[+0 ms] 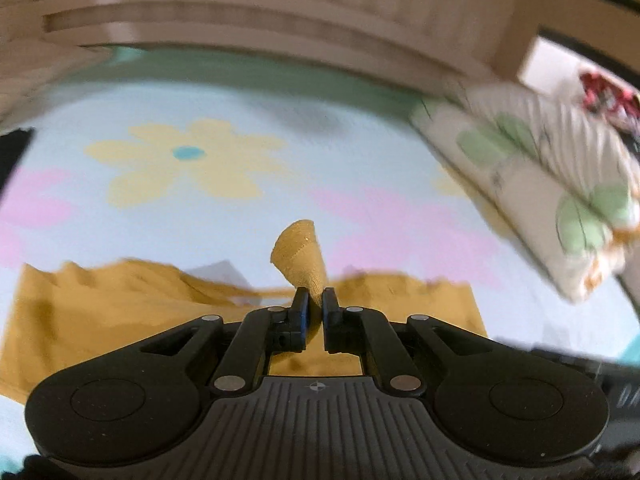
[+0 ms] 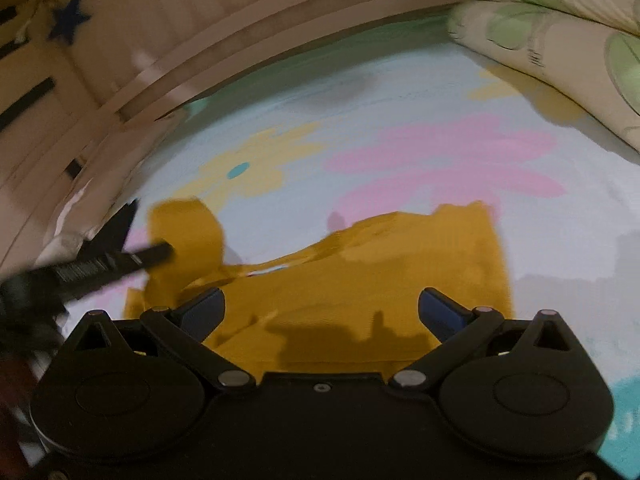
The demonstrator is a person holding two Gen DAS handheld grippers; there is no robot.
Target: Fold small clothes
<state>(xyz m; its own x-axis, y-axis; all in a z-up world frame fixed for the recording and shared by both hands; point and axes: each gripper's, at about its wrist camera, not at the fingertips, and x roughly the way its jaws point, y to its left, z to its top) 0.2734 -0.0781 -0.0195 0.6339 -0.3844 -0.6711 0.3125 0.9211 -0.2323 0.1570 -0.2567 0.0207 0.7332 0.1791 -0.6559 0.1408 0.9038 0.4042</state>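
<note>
— Garment [image 1: 100, 320] position? Mustard cloth, spread on flowered sheet [image 1: 240, 120], long axis crosswise, pillow [image 1: 540, 184] off beyond far right end.
— Left gripper [image 1: 315, 300]? Clamped on lifted corner, nearer the fold.
— Right gripper [image 2: 320, 308]? Spread wide above cloth, holding nothing.

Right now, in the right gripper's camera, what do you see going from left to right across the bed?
Left gripper pinching a corner of the mustard cloth → the rest of the mustard cloth lying flat → bare flowery bedsheet; the leafy pillow sits further back on the right.
</note>
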